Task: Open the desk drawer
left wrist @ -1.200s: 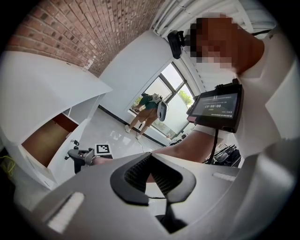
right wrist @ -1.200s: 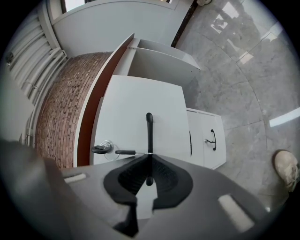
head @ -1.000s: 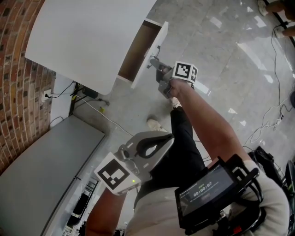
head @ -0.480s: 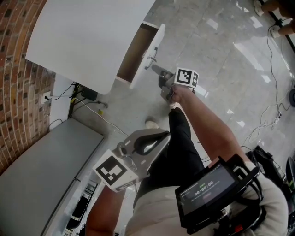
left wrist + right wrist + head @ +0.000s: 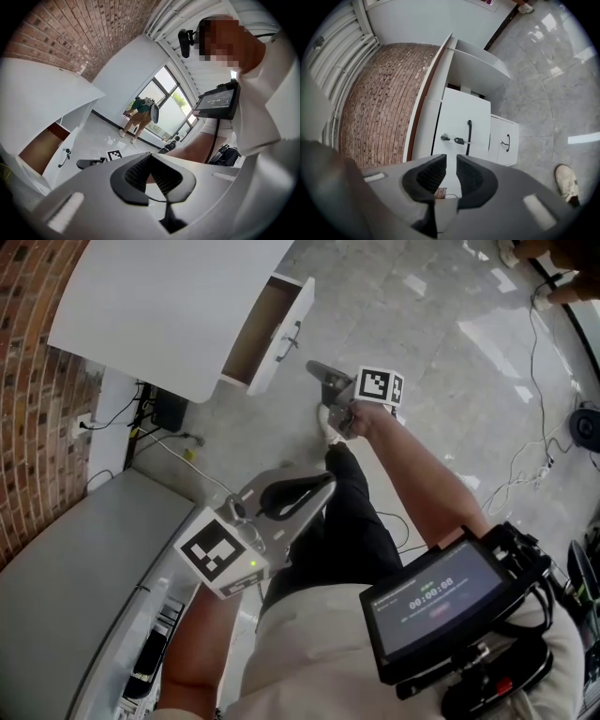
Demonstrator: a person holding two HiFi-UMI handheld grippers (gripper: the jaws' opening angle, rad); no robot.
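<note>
Standing pulled out of the desk (image 5: pixel 169 306), the drawer (image 5: pixel 276 349) shows a brown inside.

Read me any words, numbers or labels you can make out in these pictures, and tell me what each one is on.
Chest-mounted screen: timer-like digits, too blurred to read.
Marker cubes: black-and-white square patterns, no letters.
Nothing else carries readable text.

I see bright daylight from the window (image 5: pixel 161 105), glare streaking the floor (image 5: pixel 450 409). Both gripper views bend and darken at the edges.
</note>
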